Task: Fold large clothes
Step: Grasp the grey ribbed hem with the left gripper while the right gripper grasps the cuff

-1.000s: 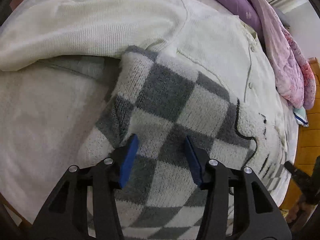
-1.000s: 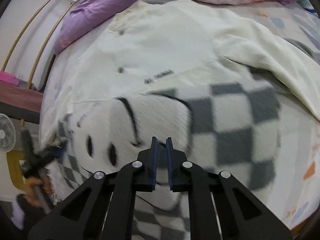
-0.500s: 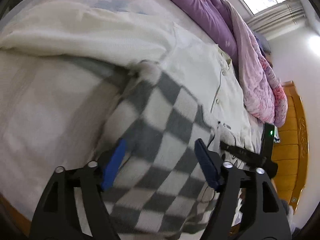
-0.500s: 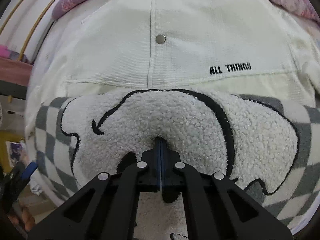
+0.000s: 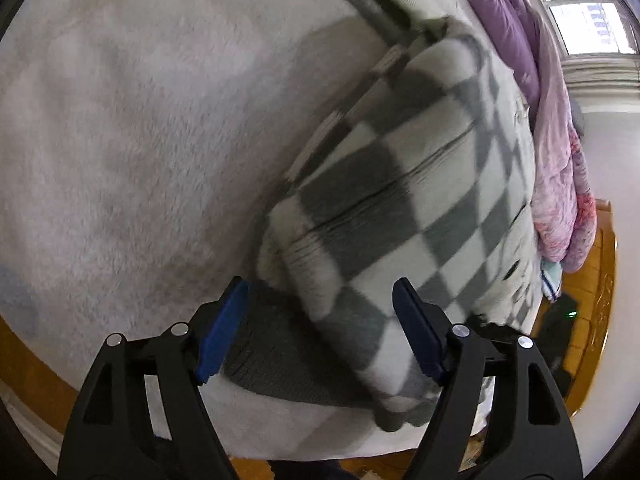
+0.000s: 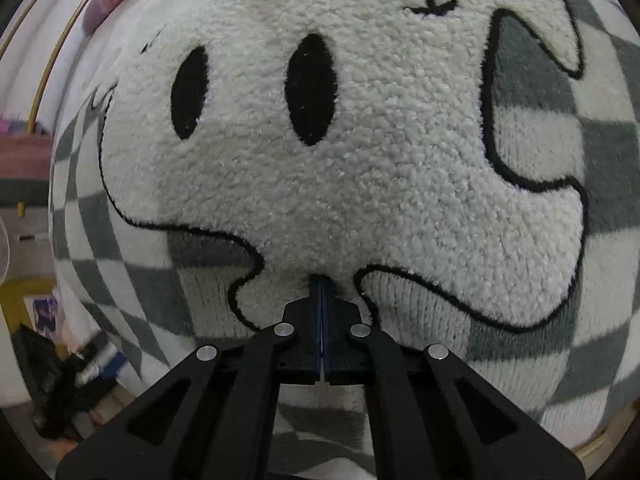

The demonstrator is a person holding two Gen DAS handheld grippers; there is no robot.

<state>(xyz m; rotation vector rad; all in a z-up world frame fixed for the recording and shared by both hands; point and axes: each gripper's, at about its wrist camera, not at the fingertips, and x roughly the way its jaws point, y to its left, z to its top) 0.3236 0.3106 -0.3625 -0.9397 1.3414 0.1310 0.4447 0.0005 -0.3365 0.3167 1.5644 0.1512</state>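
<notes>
Jaws of the left gripper have just spread, straddling the checked sweater cuff at the bed edge; right gripper, fingers pressed together, now presses its fleece patch, so a fold looks imminent.

Grey-and-white checks, cream fleece

Checked sweater carries a cream fleece patch outlined black, with black oval eyes; purple quilt upper right.

Right gripper closed — tips at checkered sweater's fleecy patch.

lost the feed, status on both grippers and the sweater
Left gripper open over the checkered sweater's corner. Right gripper shut, tips at the fleece patch. Nothing in the way.
</notes>
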